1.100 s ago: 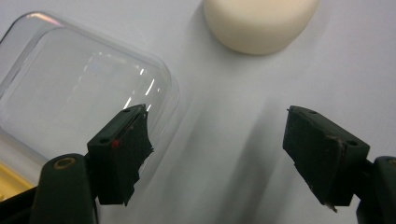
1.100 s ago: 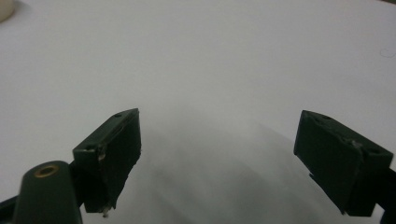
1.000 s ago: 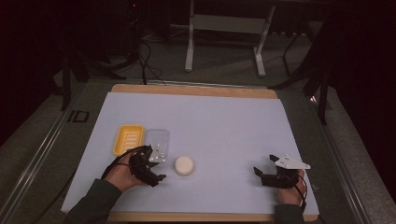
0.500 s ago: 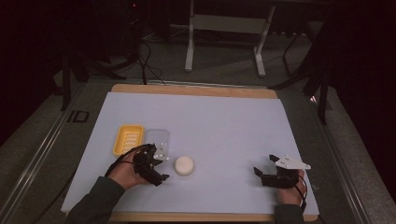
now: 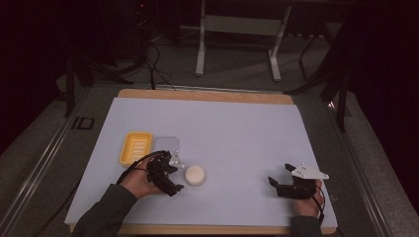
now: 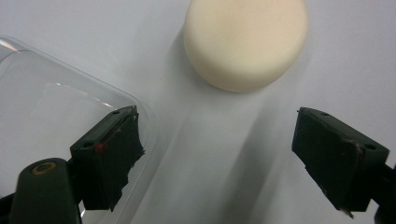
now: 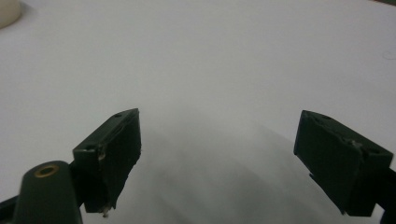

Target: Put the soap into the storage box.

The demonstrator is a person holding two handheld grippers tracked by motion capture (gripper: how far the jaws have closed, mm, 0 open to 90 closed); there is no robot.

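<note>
A round cream puck point(image 5: 194, 174) lies on the white table cover, just right of my left gripper point(image 5: 174, 174). In the left gripper view the puck point(image 6: 245, 42) sits ahead of the gripper point(image 6: 219, 154), beyond the fingertips. Its jaws have just been opening and stand apart with nothing between them. One jaw hangs over the rim of a clear plastic tray point(image 6: 51, 112). That clear tray point(image 5: 165, 144) lies beside a yellow tray point(image 5: 135, 147). My right gripper point(image 5: 279, 184) rests near the table's front right, open and with nothing in it point(image 7: 219, 154).
The white cover point(image 5: 237, 133) stretches bare across the middle and back of the wooden table. The puck point(image 7: 7, 11) shows at the far top left of the right gripper view. A metal stand point(image 5: 237, 29) and cables lie on the floor beyond the table.
The left gripper has edged slightly toward the puck and its jaws stand wider apart. The right hand has not moved.
</note>
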